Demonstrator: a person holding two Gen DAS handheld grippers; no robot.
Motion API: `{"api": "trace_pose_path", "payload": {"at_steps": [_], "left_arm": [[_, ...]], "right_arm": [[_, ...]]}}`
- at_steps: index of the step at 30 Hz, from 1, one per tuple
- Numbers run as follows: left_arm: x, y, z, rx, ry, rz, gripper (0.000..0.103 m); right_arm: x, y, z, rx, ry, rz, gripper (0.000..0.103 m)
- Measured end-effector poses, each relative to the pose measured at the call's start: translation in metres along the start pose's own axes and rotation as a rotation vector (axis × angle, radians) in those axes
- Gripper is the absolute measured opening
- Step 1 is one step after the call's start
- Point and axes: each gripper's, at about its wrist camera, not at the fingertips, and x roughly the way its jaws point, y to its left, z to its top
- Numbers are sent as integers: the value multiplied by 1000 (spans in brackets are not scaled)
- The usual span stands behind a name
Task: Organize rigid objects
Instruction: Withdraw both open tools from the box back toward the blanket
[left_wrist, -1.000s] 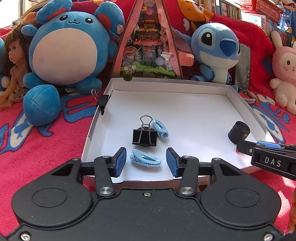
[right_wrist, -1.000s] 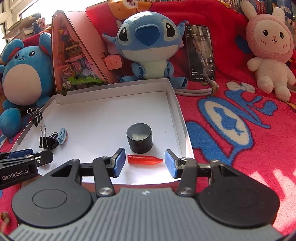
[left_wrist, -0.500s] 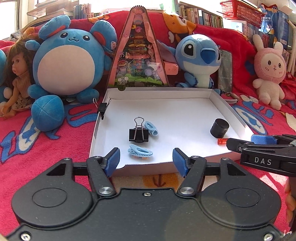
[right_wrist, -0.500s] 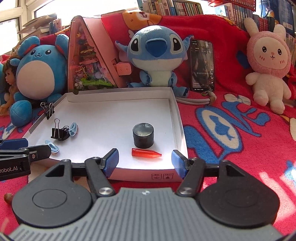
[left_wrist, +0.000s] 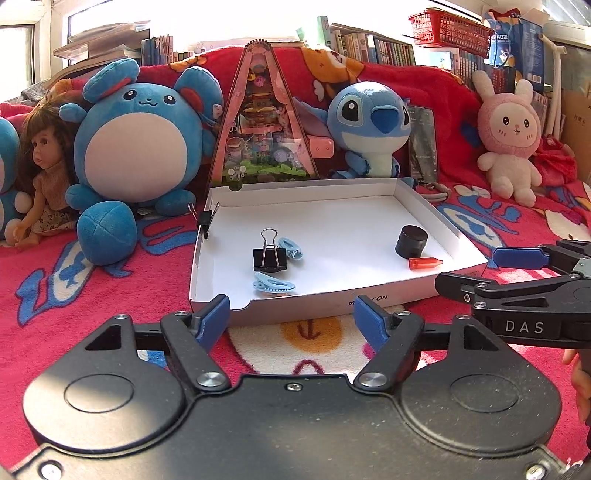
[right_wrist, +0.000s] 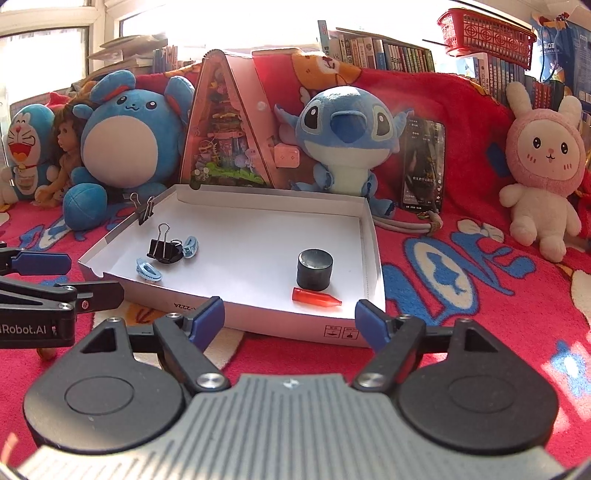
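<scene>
Both tongs hang clear of the white box (left_wrist: 421, 201), the left gripper (left_wrist: 291, 317) and right gripper (right_wrist: 290, 319) opening, nothing between them. Binder clip (left_wrist: 269, 257), hair clips (left_wrist: 274, 284), black cylinder (right_wrist: 314, 268) and red cap (right_wrist: 316, 297) lie mid-frame inside; seemingly a placing step finished, next choosing another item.

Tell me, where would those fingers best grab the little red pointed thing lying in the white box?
Probably across the thick round body of the red pointed piece, not its tapered tip, which could slip out. It lies flat near the white box front wall, just in front of the black cylinder, so coming from above, with the fingers either side of its length, looks safest.
</scene>
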Motion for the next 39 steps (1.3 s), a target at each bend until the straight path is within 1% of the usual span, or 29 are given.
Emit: {"api": "trace_pose_path", "payload": {"at_steps": [12,17,27,32,39], "left_arm": [[-22,0,-16,15,-16,-12,75],[-26,3,-23,6,-9,-10,75],[-33,6,-34,2,-2,-2,75],[-34,7,-35,1,0,-4,75],[-40,9,-49,-11,16,-6,76]], "right_arm": [[-23,10,-14,-40,-33,32,91],[-30,11,-20,-49,-40,37,92],[-39,16,-29,-59,-38,42,93],[-43,19,-33,-70,-44,50,93],[-47,21,-42,-73,-39,54,93]]}}
